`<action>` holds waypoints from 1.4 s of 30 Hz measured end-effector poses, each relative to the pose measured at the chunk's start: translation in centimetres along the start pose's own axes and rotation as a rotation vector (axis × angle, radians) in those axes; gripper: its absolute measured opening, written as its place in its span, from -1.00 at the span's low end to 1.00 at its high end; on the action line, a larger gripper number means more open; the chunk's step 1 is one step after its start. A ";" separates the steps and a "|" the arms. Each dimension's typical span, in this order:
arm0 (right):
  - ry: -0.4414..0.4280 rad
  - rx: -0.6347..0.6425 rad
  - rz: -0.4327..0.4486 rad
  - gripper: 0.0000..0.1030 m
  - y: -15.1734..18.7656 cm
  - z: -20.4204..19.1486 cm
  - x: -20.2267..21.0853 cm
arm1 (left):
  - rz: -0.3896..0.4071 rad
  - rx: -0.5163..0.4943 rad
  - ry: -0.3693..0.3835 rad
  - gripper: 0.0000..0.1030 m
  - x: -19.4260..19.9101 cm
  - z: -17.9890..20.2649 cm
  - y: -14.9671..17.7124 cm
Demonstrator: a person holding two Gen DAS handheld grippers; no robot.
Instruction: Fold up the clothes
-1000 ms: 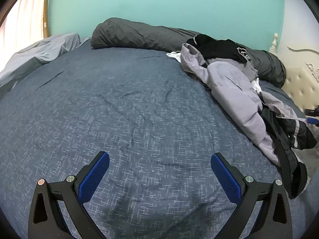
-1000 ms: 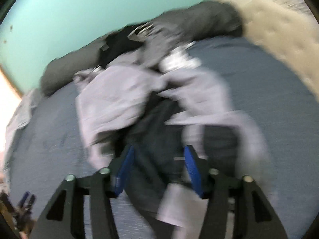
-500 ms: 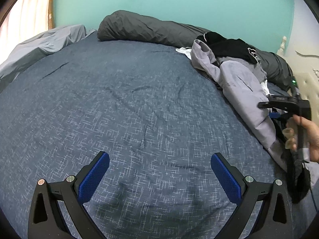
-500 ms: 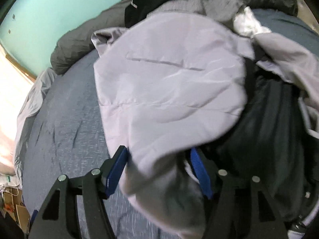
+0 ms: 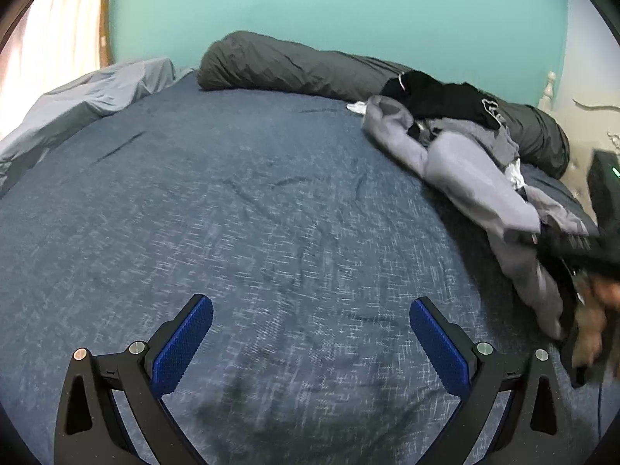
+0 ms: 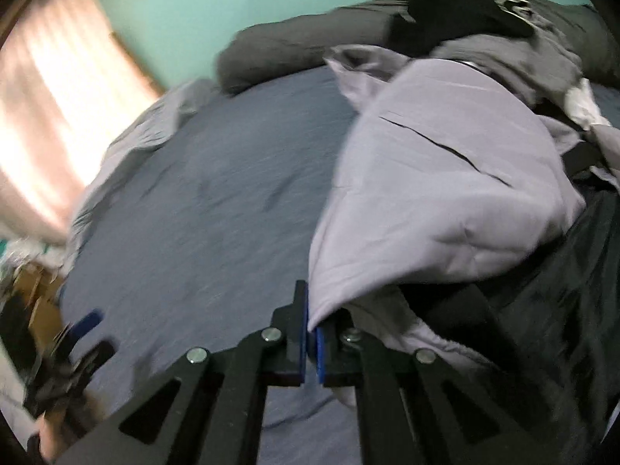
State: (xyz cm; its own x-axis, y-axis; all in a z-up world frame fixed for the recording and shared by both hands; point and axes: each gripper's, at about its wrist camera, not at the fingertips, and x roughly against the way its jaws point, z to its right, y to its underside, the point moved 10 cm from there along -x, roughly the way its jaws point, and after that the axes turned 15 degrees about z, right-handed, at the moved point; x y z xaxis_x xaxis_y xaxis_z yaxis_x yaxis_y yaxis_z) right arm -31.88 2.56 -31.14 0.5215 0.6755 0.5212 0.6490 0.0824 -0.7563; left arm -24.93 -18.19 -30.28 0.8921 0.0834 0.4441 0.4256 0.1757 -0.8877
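Green wall [image 5: 348,7] stands behind one big bed [image 5: 252,213] with a dark blue sheet. One long dark grey roll of bedding [image 5: 310,68] lies along the far side of the bed, by the wall. One pale grey blanket [image 5: 97,89] is bunched up at the far left corner.

One pile of clothes [image 5: 476,155] sits on the right side of the bed, partly against the grey roll. I can count one big light purple-grey jacket [image 6: 445,178], puffy and crumpled, with a dark slit pocket. One black top [image 5: 441,99] lies on the pile's far end. One dark shiny piece [image 6: 573,290] lies under the jacket on the right, and a small white bit [image 5: 513,172] pokes out.

Two grippers show. The left gripper [image 5: 310,337] hangs over the bare sheet with its jaws wide apart and nothing in them. The right gripper [image 6: 311,333] has just squeezed its jaws together, and they pinch a corner of the light jacket at the near edge of the pile.
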 end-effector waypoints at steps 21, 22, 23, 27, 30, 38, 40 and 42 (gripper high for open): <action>-0.148 0.105 -0.288 -0.88 20.8 -12.6 6.1 | 0.085 0.040 -0.052 1.00 9.1 -3.3 -4.2; -0.134 0.098 -0.286 -0.74 20.7 -12.1 6.6 | 0.077 0.039 -0.047 1.00 9.0 -2.9 -3.8; -0.116 0.085 -0.279 -0.62 20.2 -11.6 7.1 | 0.069 0.039 -0.043 1.00 8.7 -2.6 -3.5; -0.062 0.036 -0.212 -0.32 17.3 -8.1 11.1 | 0.023 0.033 -0.022 1.00 7.4 -1.2 -1.4; 0.000 0.030 -0.147 -0.27 14.4 -4.6 13.4 | -0.021 0.032 0.007 1.00 6.1 0.2 0.3; 0.288 -0.084 -0.001 -0.11 8.3 8.7 17.3 | -0.075 -0.018 0.098 1.00 3.4 5.4 1.6; 0.343 -0.102 0.029 -0.11 7.0 11.8 18.4 | -0.090 -0.048 0.128 1.00 2.8 7.2 1.9; 0.385 -0.100 0.047 -0.11 6.1 13.8 19.3 | -0.103 -0.072 0.166 1.00 2.1 9.0 2.1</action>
State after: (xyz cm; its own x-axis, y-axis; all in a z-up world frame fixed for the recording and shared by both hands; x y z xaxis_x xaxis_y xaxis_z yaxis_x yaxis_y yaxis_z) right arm -25.47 26.21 -31.10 0.7087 0.3517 0.6116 0.6606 -0.0265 -0.7503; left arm -23.48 -8.83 -30.12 0.8537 -0.0954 0.5120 0.5201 0.1034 -0.8478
